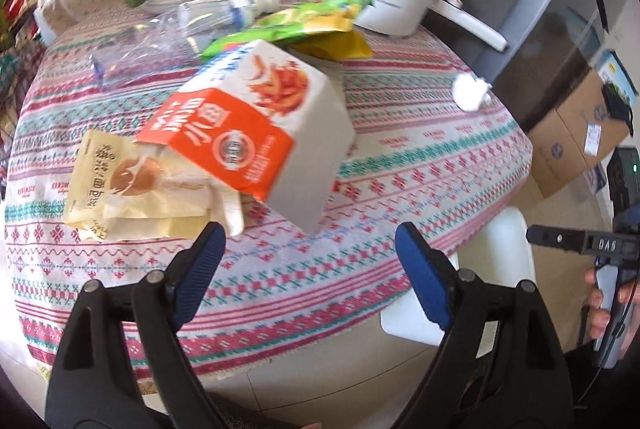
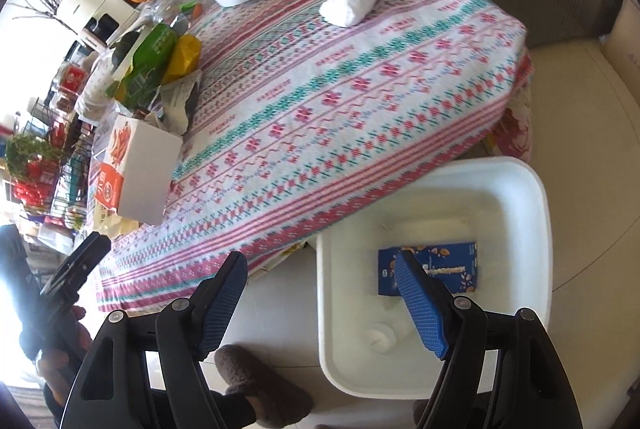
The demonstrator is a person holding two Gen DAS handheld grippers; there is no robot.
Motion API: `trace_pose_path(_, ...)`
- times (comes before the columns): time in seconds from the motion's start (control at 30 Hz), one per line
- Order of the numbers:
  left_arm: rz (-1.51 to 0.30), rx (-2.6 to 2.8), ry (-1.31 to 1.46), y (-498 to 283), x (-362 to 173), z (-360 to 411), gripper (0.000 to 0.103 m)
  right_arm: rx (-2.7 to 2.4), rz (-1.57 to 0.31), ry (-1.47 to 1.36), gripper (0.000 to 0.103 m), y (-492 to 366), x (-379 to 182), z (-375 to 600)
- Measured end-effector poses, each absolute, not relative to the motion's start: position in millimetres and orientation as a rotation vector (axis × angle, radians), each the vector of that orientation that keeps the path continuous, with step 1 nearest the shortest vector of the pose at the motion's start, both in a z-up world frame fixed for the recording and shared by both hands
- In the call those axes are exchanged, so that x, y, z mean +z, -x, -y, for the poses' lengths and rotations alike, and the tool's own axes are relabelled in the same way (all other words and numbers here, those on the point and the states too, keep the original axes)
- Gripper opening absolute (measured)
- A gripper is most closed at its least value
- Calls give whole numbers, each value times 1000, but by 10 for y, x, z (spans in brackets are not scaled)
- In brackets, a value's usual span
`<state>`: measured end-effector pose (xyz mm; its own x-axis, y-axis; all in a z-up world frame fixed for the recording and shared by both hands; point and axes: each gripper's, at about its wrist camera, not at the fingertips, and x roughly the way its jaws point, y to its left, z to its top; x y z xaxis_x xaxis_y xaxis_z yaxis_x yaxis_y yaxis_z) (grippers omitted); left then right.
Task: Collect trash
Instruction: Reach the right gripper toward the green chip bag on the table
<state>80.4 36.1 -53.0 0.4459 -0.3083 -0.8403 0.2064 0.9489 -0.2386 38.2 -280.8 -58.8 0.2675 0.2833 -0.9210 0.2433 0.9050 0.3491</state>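
1. Both claws stand wide apart and hold nothing: the left gripper (image 1: 308,241) hangs over the near edge of the patterned tablecloth (image 1: 360,269), its blue pads (image 1: 202,263) touching no trash.
2. Spread just as wide, the right gripper (image 2: 320,269) hangs above the white bin (image 2: 536,229) on the floor beside the table, clear of its contents.
3. An orange-and-white snack box (image 1: 256,125) lies tipped on the cloth just ahead of the left gripper. Its long axis runs from the orange printed end at the near left up toward the far right.
4. A beige food wrapper (image 1: 120,185) lies flat, partly tucked under the box's orange end.
5. A crumpled white tissue (image 2: 348,3) sits near the table's right edge, well apart from the box.
6. Inside the bin a blue carton (image 2: 428,271) lies flat, long axis across the bin floor.
7. Green and yellow bags (image 1: 292,25) and a clear plastic bottle (image 1: 228,9) lie behind the box.
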Motion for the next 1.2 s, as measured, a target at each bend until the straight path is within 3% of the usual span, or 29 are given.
trace_pose_path(0.27, -1054, -265, 295, -1127, -684, -670, 86, 39, -1294, -351, 79, -638, -496, 2544)
trace_pose_path(0.37, -1051, -259, 365, -1228, -763, -722, 80, 51, -1290, -348, 80, -700, -488, 2480)
trace_pose_path(0.47, -1055, -253, 444, -1317, -850, -778, 66, 60, -1297, -348, 80, -738, -512, 2410)
trace_pose_path(0.63, -1051, -271, 569, -1382, -904, -840, 29, 61, -1302, -333, 80, -760, -546, 2328)
trace_pose_path(0.83, -1018, -371, 579, -1247, -626, -746, 8, 59, -1287, -330, 80, -754, -515, 2294)
trace_pose_path(1.2, -870, -319, 400, -882, -17, -808, 2, 116, -1194, -334, 80, -1044, -255, 2118)
